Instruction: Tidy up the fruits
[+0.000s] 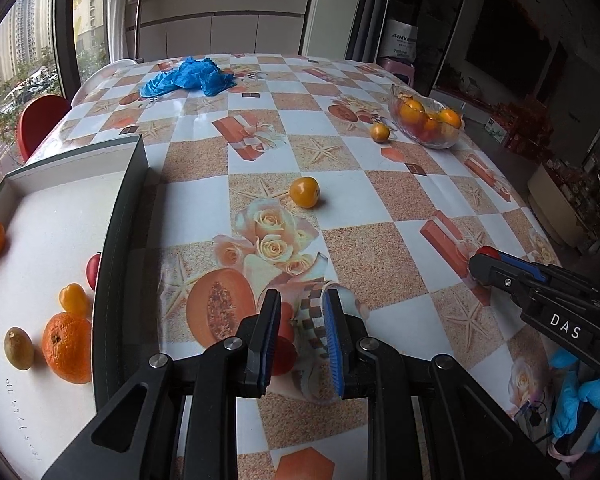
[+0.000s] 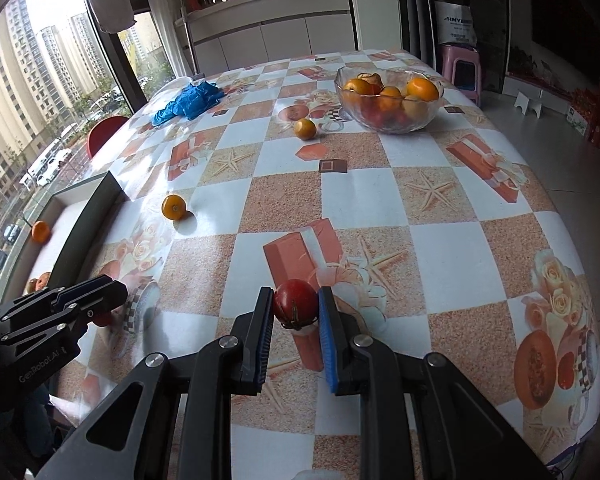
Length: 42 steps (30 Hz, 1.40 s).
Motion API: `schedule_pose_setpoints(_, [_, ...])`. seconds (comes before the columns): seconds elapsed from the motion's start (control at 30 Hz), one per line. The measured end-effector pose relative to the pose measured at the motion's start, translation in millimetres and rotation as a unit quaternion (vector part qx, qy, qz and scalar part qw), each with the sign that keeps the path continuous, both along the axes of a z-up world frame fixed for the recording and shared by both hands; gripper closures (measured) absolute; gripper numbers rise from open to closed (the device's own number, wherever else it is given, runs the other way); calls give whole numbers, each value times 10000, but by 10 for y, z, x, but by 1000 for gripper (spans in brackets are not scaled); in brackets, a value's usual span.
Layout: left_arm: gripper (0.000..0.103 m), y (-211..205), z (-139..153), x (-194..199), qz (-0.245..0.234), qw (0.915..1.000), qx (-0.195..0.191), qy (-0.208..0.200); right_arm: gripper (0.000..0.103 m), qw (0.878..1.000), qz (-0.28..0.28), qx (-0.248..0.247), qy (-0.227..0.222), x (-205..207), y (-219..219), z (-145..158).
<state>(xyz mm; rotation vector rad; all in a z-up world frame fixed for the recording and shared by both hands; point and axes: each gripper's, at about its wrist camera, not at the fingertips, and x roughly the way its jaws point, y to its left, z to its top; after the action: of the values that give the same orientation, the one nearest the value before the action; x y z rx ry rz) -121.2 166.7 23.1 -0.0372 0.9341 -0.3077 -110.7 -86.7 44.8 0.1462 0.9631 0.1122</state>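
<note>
My right gripper [image 2: 295, 296] is shut on a dark red round fruit [image 2: 294, 303] just above the tablecloth; the left wrist view shows that gripper [image 1: 482, 266] at the right with the red fruit [image 1: 488, 251] at its tip. My left gripper [image 1: 302, 300] is shut with nothing between its fingers; the red patch under it is a print on the cloth. A yellow-orange fruit [image 1: 305, 191] lies loose mid-table, and a small orange [image 1: 379, 132] lies beside a glass bowl [image 1: 444, 142] of fruit. At the left a white box [image 1: 124, 220] holds several fruits, among them a big orange [image 1: 67, 346].
A heap of blue gloves [image 1: 188, 76] lies at the far side of the table. A red chair [image 1: 40, 120] stands by the window at the left. A blue-gloved hand [image 1: 588, 412] holds the right gripper. A pink stool [image 2: 460, 68] stands beyond the table's far right corner.
</note>
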Motion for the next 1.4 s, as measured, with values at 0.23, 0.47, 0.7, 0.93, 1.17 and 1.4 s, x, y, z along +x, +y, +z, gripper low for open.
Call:
schedule_pose_setpoints(0.23, [80,100,199,-55,-5,9998,-100,-185,79,9999,70,-65,-70,12,108,99])
schedule_pose_setpoints(0.47, [79,-29,232,273,-166,9998,103,3,79,10000,-17,6,-79,-41,74,119])
schedule_pose_setpoints(0.7, [28,-156,170,647,69,9998,169,-65,79,9998,-172,124,-38,-62,-67,80])
schedule_pose_setpoints(0.93, [28,-35,185,814,198,9996,4,179,79,9997,-151,203,-44,-47,-132,32])
schedule_pose_setpoints(1.17, [28,52,190,305,-30,9986,487,188,79,9996,-7,269,-63,-53,-84,-8])
schedule_pose_setpoints(1.4, [28,52,21,129,5,9971,677,344,79,9995,111,278,-86,-108,9,12])
